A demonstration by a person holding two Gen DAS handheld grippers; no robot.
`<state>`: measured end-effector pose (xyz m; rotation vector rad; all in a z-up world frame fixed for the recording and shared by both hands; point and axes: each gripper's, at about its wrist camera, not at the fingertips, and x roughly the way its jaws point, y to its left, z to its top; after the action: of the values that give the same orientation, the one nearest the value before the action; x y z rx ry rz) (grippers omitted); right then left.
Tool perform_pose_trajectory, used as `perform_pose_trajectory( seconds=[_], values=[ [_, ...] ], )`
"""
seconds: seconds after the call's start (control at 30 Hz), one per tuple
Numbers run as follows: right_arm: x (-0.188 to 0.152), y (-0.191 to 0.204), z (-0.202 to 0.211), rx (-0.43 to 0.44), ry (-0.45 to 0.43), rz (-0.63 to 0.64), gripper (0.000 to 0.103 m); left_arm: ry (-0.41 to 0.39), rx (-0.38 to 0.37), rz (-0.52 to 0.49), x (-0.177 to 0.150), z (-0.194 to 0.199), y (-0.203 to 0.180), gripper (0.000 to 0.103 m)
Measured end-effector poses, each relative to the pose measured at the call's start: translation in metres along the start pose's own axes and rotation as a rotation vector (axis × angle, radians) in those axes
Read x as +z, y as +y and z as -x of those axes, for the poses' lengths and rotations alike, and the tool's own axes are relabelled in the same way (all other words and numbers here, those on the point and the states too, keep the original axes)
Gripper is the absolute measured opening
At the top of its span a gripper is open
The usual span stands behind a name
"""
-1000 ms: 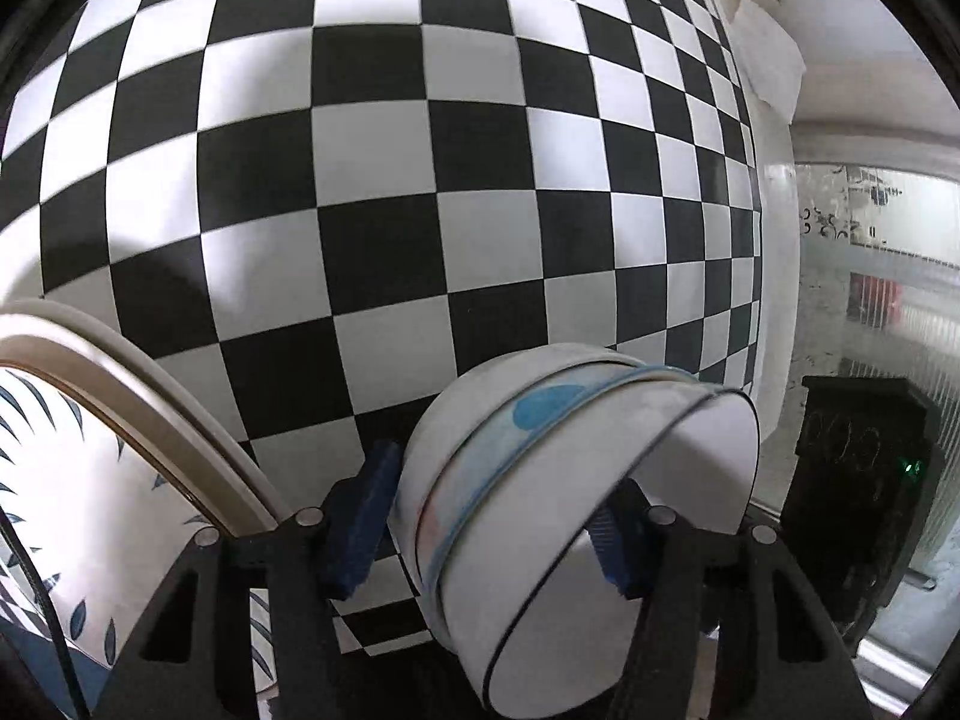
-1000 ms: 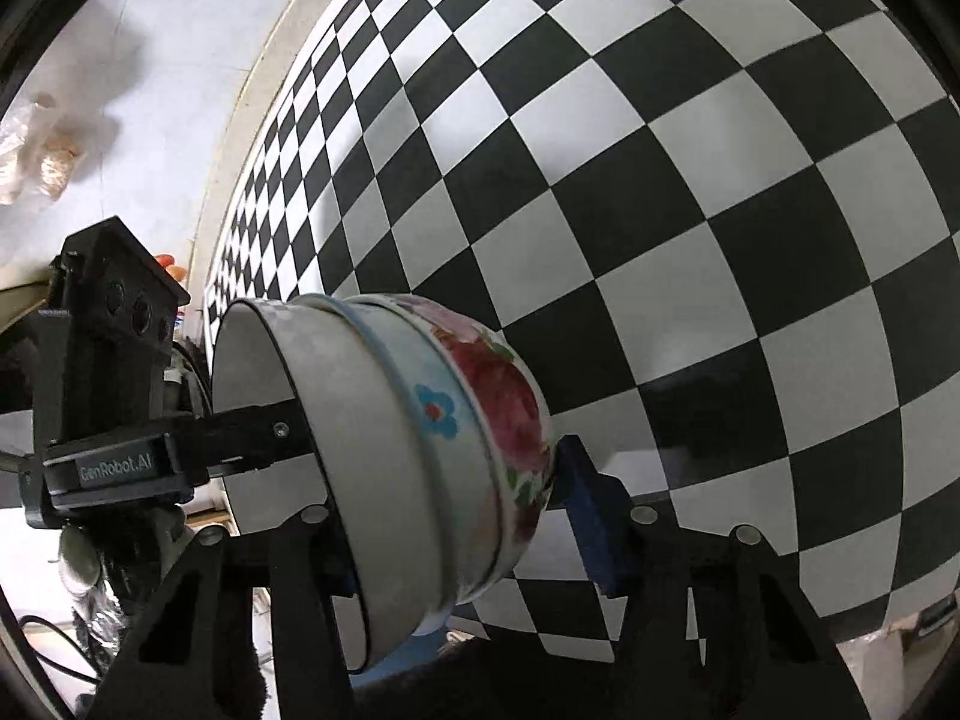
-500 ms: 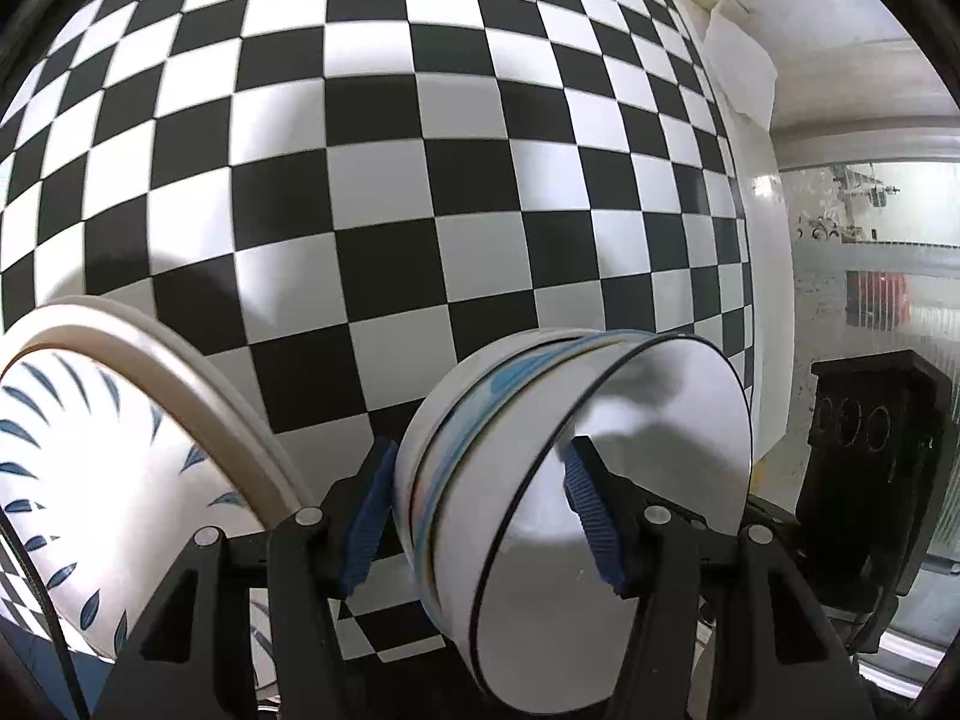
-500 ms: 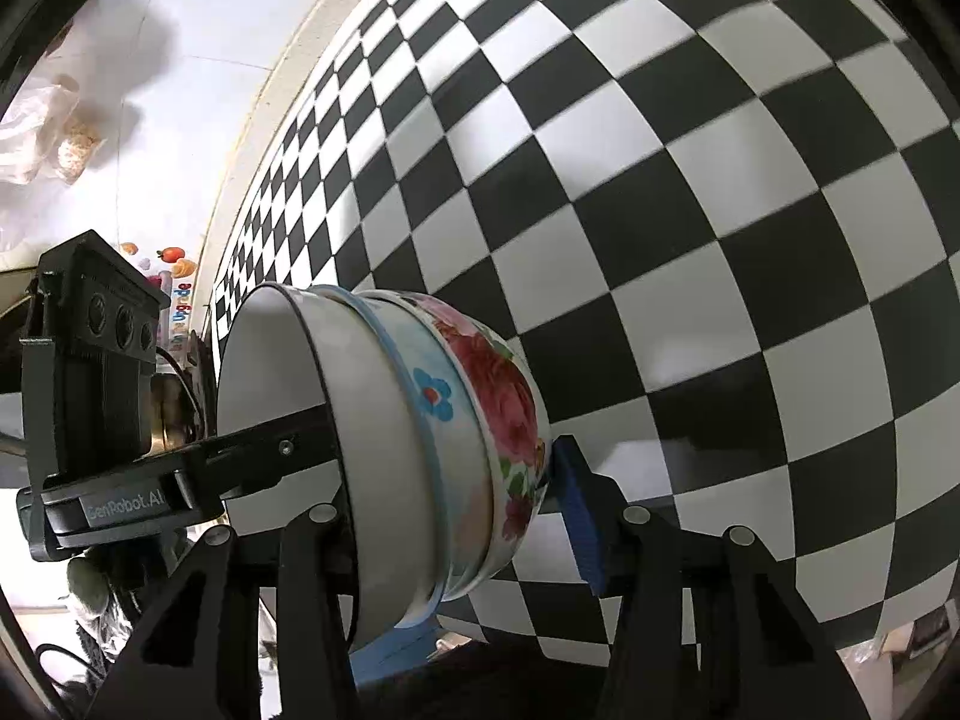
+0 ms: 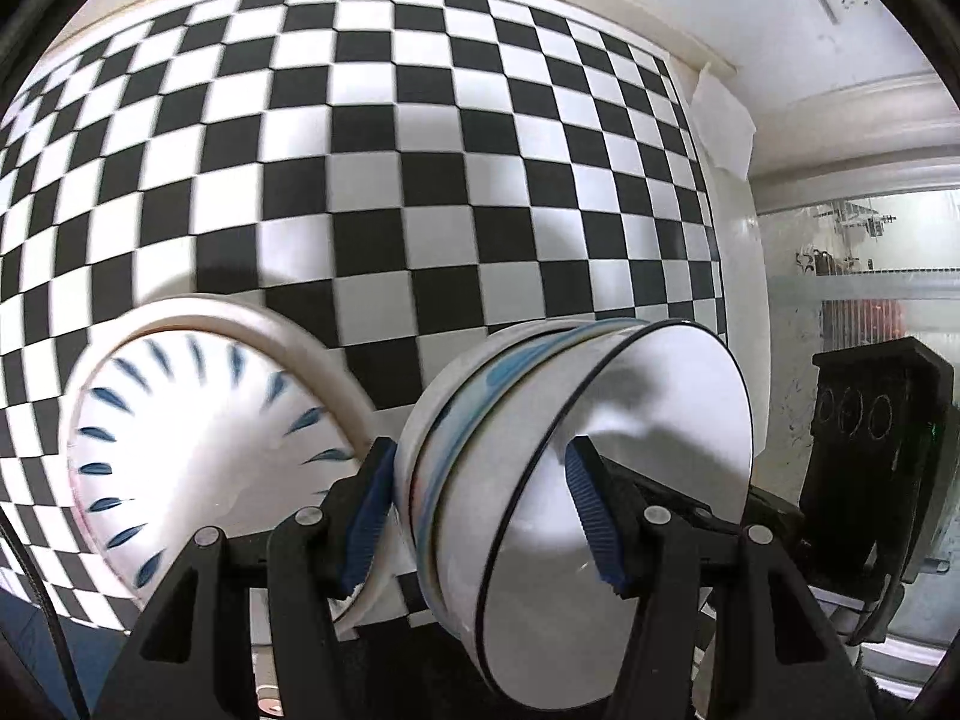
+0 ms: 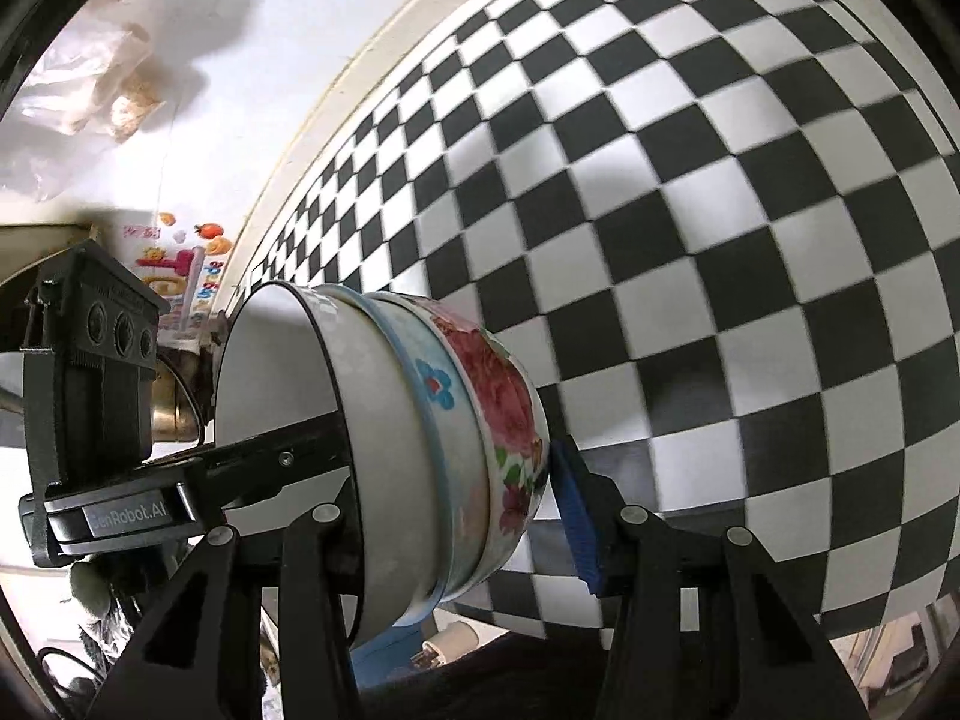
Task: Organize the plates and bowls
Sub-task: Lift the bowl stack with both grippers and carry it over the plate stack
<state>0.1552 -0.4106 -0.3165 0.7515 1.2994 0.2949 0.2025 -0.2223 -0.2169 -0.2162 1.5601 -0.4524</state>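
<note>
Checkered tablecloth under white wall (both claws pinching the bowl stack).

Checkered tablecloth — black and white, fruit stickers, plastic bag

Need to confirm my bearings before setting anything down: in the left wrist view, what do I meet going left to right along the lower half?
Plate with blue leaf marks → left tool's blue left finger pad → stack of nested bowls → the other tool's black body.
</note>
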Motion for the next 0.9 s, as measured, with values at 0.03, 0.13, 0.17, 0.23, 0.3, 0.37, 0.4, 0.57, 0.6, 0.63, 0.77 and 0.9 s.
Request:
perform_pose_trajectory(
  seconds=[0.03, 0.13, 0.17, 0.23, 0.3, 0.37, 0.4, 0.57, 0.6, 0.63, 0.77, 0.9],
  values=[
    [0.001, 0.007, -0.003, 0.004, 0.003, 0.009, 0.05, -0.009, 0.001, 0.01, -0.002, 0.008, 0.006, 0.054],
    [-0.002, 0.027, -0.007, 0.022, 0.012, 0.038, 0.05, -0.03, 0.006, 0.035, -0.006, 0.023, 0.02, 0.054],
    [-0.003, 0.034, -0.01, 0.029, 0.019, 0.047, 0.05, -0.037, 0.008, 0.046, -0.008, 0.028, 0.026, 0.054],
    [-0.005, 0.047, -0.016, 0.041, 0.033, 0.066, 0.05, -0.052, 0.012, 0.07, -0.012, 0.036, 0.038, 0.054],
    [-0.009, 0.06, -0.022, 0.046, 0.049, 0.091, 0.05, -0.066, 0.017, 0.097, -0.018, 0.043, 0.053, 0.054],
    [-0.012, 0.075, -0.033, 0.048, 0.072, 0.119, 0.049, -0.085, 0.015, 0.134, -0.024, 0.049, 0.07, 0.054],
    [-0.013, 0.081, -0.038, 0.048, 0.079, 0.131, 0.049, -0.091, 0.015, 0.15, -0.026, 0.051, 0.076, 0.054],
    [-0.02, 0.108, -0.065, 0.04, 0.133, 0.191, 0.049, -0.104, 0.013, 0.219, -0.036, 0.052, 0.108, 0.054],
    [-0.02, 0.112, -0.072, 0.036, 0.143, 0.201, 0.049, -0.102, 0.014, 0.233, -0.038, 0.051, 0.115, 0.054],
    [-0.021, 0.116, -0.079, 0.031, 0.153, 0.212, 0.049, -0.102, 0.014, 0.243, -0.04, 0.05, 0.121, 0.054],
    [-0.022, 0.128, -0.104, 0.007, 0.189, 0.246, 0.049, -0.103, 0.006, 0.288, -0.043, 0.042, 0.141, 0.054],
    [-0.02, 0.132, -0.124, -0.013, 0.212, 0.259, 0.049, -0.1, 0.004, 0.308, -0.043, 0.034, 0.152, 0.054]
  ],
)
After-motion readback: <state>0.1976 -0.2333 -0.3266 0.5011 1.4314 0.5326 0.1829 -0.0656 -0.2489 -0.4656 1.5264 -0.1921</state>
